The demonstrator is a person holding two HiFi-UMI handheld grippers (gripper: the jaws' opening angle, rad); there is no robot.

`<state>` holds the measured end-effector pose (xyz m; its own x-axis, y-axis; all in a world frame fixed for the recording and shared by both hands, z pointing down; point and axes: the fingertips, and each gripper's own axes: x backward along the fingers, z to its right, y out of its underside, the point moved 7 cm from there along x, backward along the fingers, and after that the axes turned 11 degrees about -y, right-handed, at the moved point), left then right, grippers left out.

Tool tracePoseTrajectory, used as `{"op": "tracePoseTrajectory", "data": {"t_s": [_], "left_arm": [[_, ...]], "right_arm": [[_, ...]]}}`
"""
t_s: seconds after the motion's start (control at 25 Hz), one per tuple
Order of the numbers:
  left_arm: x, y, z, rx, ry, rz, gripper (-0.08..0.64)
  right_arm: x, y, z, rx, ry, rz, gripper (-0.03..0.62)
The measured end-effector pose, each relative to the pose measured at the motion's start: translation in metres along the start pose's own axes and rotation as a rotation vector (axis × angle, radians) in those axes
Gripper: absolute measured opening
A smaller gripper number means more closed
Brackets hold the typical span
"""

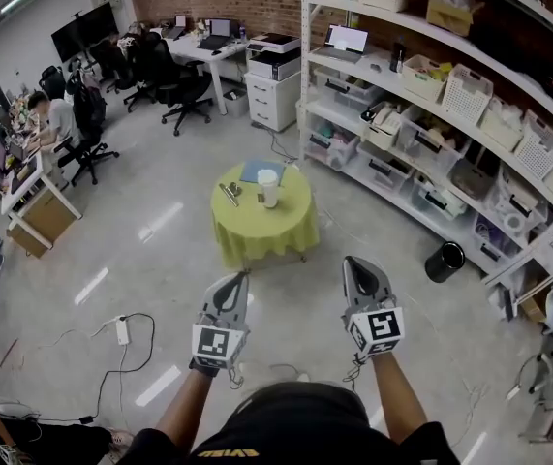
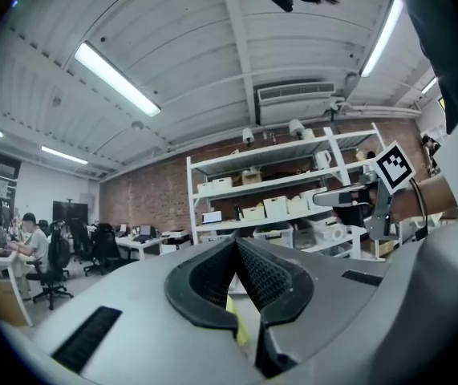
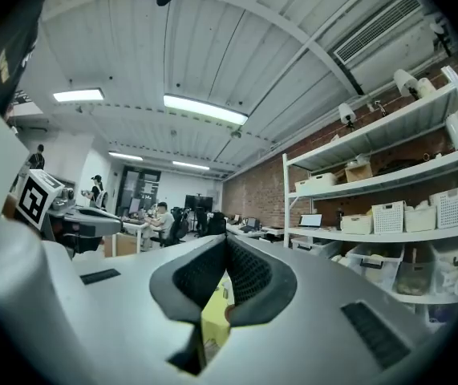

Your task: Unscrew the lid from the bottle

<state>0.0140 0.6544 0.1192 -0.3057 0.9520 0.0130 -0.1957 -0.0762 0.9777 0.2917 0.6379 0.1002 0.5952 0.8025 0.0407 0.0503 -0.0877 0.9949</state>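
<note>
bare floor [image 1: 160, 250] up to table [image 1: 257, 232], shelving [image 1: 421, 129] right

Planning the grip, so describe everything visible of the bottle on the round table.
The bottle is a pale, whitish cylinder, standing upright near the middle of a round table draped in yellow-green cloth. Its top looks slightly whiter, probably the lid, still on; the seam is too small to make out. A blue sheet lies close behind it, a small grey object to its left. Nothing grips it.
</note>
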Motion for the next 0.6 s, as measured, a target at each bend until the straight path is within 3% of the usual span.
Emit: {"op": "tracePoseTrajectory", "data": {"t_s": [0.2,0.48,0.6], "left_arm": [[0.004,0.0,-0.001,0.042,-0.008,-0.004,0.018],[0.009,-0.031,-0.006,0.053,-0.047,0.028,0.019],[0.006,-0.029,-0.006,0.107,-0.048,0.013,0.02]], "right_arm": [[0.0,-0.006,0.006,-0.022,0.003,0.035,0.03],[0.005,-0.021,0.011,-0.038,-0.015,0.066,0.161],[0.004,-0.021,0.014,-0.057,-0.042,0.06,0.206]]}}
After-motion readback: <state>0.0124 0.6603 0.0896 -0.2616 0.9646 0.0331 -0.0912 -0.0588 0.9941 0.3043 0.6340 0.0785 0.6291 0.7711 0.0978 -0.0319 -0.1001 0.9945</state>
